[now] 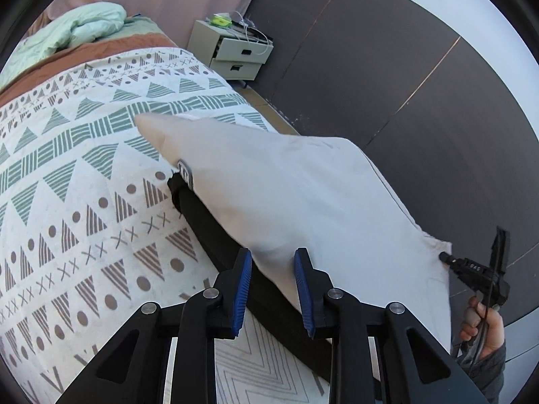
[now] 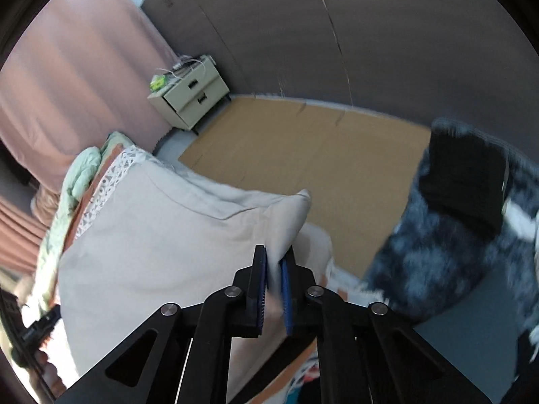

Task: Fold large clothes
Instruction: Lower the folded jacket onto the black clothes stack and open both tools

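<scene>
Blue-padded fingers [image 1: 241,289] of the left gripper [image 1: 273,291] stood spread apart, with an edge of the pale cream garment [image 1: 286,195] hanging in the gap between them; whether either pad touched the cloth could not be told. On the right gripper [image 2: 273,289], the two pads were drawn close and pinched a corner of the same garment [image 2: 161,235], the fabric bunching where it left the jaws. From the left wrist view that gripper [image 1: 448,258] showed at the far right, gripping the cloth's corner, with the person's hand [image 1: 485,325] around its handle.

The garment was lifted off the bed and stretched between the two grippers, a small dark label [image 1: 184,173] showing on its upper fold. Beneath it lay a black piece of clothing [image 1: 215,232] on the patterned bedspread [image 1: 67,175], which was printed with green and brown triangles, dots and crosses. Further up the bed sat a rumpled mint-green quilt [image 1: 81,30]. Beyond the bed stood a pale two-drawer nightstand [image 1: 235,50] with cables on top, against pink curtains [image 2: 67,77] and a dark panelled wall [image 1: 387,67]. A blurred dark furry mass [image 2: 448,235] filled the right of the right wrist view.
</scene>
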Motion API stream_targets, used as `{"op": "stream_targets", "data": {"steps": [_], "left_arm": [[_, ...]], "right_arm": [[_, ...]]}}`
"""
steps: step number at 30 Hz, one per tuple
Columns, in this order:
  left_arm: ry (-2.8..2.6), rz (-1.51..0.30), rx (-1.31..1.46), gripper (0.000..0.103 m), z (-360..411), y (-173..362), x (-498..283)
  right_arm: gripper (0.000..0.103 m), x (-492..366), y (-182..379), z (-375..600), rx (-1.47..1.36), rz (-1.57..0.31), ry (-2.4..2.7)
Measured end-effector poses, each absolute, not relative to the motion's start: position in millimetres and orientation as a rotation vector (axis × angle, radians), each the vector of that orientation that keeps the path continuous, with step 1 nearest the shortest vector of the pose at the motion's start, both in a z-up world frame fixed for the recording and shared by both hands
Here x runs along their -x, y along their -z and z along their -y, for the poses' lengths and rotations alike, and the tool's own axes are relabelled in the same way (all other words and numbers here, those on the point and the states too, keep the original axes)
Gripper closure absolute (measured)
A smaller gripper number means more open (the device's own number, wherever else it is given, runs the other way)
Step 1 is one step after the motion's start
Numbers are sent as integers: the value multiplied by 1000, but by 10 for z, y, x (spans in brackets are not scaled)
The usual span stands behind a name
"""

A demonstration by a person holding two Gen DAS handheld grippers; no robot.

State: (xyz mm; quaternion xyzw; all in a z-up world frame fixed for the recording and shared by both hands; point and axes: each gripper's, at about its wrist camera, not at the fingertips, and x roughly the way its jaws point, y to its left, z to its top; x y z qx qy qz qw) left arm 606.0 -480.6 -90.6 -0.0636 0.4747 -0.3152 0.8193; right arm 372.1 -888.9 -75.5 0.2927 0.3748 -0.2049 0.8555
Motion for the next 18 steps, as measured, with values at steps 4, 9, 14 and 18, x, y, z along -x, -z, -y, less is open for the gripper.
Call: {"op": "stream_targets", "data": {"steps": [4, 9, 14, 18], "left_arm": [[661, -1012, 145, 75, 4881, 947, -6139], [639, -978, 90, 63, 4974, 953, -6115], [628, -991, 79, 46, 4914, 931, -6087], [612, -1002, 75, 46, 4817, 839, -6037]], "right_arm": [[97, -3829, 717, 8903, -591, -779, 471], [97, -3917, 900, 8943, -571, -829, 514], [91, -3851, 882, 8964, -577, -836, 552], [81, -3709, 732, 8902, -541, -857, 575]]}}
